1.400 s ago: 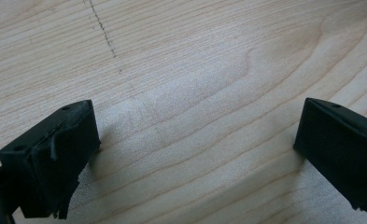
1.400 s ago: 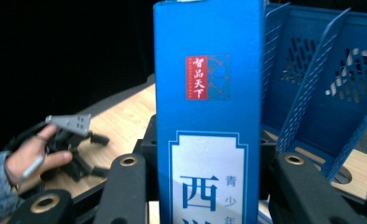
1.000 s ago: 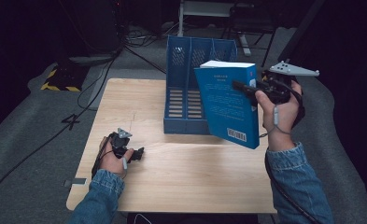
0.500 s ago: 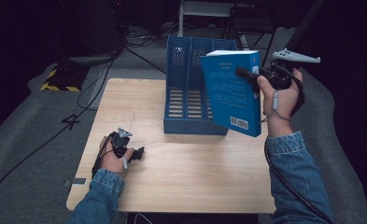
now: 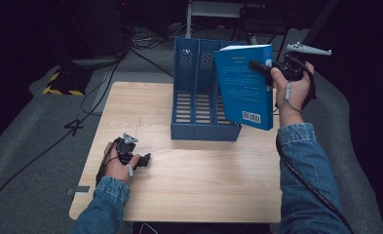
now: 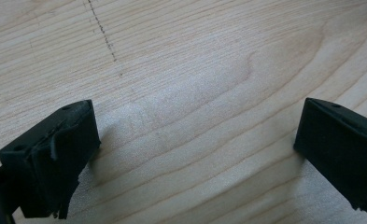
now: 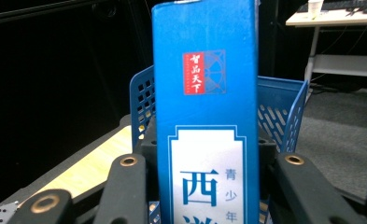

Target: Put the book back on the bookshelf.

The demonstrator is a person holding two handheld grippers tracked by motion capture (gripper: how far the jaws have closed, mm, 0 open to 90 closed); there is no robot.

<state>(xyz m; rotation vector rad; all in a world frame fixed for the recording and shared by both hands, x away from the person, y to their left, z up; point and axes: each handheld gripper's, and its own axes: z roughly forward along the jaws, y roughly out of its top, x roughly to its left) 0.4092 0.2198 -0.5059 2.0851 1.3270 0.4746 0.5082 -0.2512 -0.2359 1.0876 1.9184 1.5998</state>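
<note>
A blue book [image 5: 242, 90] with a barcode on its back cover hangs in the air, tilted, in front of the right side of the blue file holder [image 5: 206, 131]. My right gripper [image 5: 257, 66] is shut on the book near its upper edge. In the right gripper view the book's spine [image 7: 204, 116] stands upright between the jaws of my right gripper [image 7: 207, 186], with the file holder [image 7: 279, 116] behind it. My left gripper [image 5: 143, 160] rests on the wooden table [image 5: 189, 185] at the front left. Its jaws [image 6: 195, 144] stand wide open over bare wood.
The file holder has several upright compartments and stands at the table's back middle. Cables [image 5: 106, 83] run over the grey floor left of the table. A white desk [image 7: 340, 18] stands far behind.
My right hand has carried the book away from the person, toward the back of the table, and tipped it more upright. The left hand has stayed where it was.
</note>
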